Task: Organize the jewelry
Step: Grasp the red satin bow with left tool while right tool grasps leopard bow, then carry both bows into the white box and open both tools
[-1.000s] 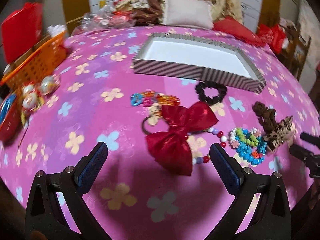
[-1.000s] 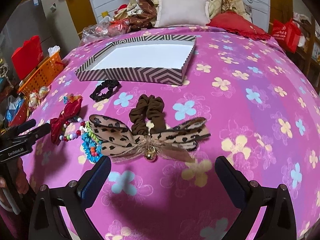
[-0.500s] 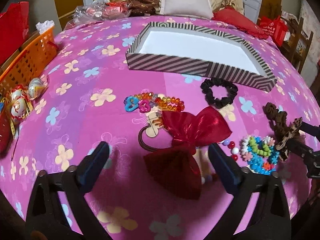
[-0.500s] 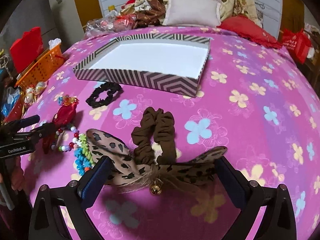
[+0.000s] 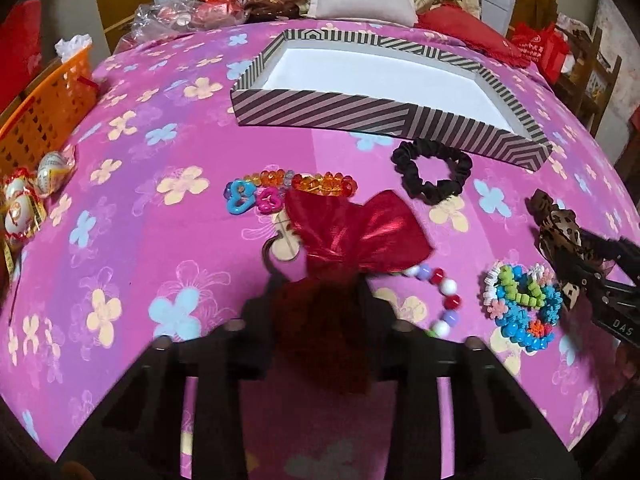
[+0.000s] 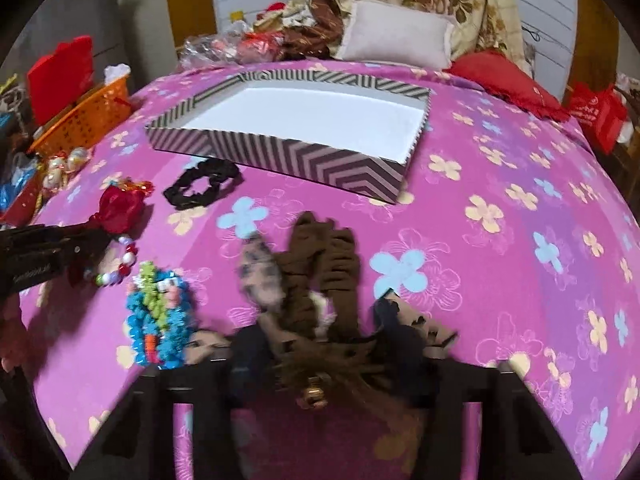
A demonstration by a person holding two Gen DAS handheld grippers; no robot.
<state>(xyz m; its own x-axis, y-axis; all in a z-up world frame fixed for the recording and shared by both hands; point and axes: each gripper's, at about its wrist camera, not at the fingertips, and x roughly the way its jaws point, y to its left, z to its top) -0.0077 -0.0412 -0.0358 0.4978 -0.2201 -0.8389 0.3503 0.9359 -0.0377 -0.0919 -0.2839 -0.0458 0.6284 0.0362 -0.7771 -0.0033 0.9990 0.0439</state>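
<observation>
On the pink flowered bedspread (image 5: 132, 208), the left gripper (image 5: 320, 312) is closing its jaws around the lower lobe of the red bow (image 5: 360, 236), and its fingers are pressing the dark red fabric from both sides. The bow's upper lobe is spreading out beyond the tips, just beside the orange bead bracelet (image 5: 316, 182) and the blue and pink plastic links (image 5: 252, 200). A black scrunchie (image 5: 432, 170) is lying near the front wall of the striped box (image 5: 360, 112), whose white inside is showing bare.

The right gripper (image 6: 332, 344) is closing on the leopard-print bow (image 6: 260, 272), bunching its middle between the fingers, with the small gold bell (image 6: 314, 394) hanging at the knot. The brown scrunchie (image 6: 324, 260) is lying against that bow, but the blur is hiding whether it is caught too. The blue and green beaded bracelet (image 6: 160, 320) is sitting just to the left, and the red-and-white bead string (image 5: 444, 300) is curling beside the red bow.
</observation>
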